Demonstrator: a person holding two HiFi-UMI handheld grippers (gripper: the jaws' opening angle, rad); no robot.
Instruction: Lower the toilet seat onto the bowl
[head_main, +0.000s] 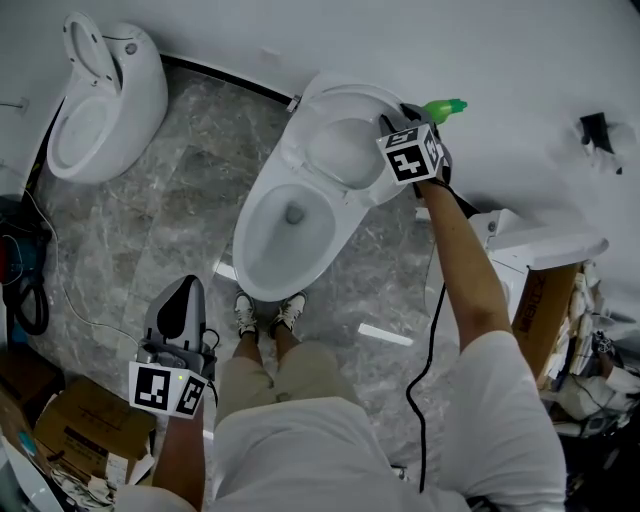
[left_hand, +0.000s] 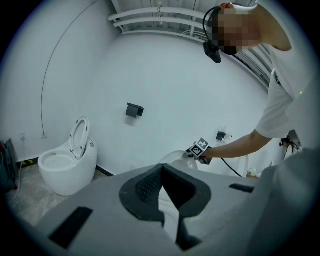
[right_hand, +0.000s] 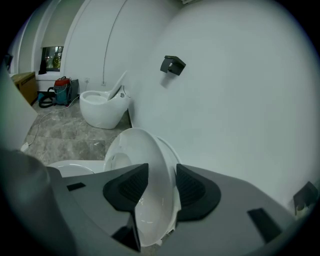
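Left gripper (head_main: 185, 290), pinched closed and empty, hangs before the bowl (head_main: 255, 250); right gripper (right_hand: 161, 170) clamps the raised toilet seat (right_hand: 150, 145) behind it. Grasp looks made; next, ease it down.

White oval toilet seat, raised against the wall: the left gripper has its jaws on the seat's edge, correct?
No: the right gripper has its jaws on the edge of the raised white oval toilet seat, as the right gripper view shows.
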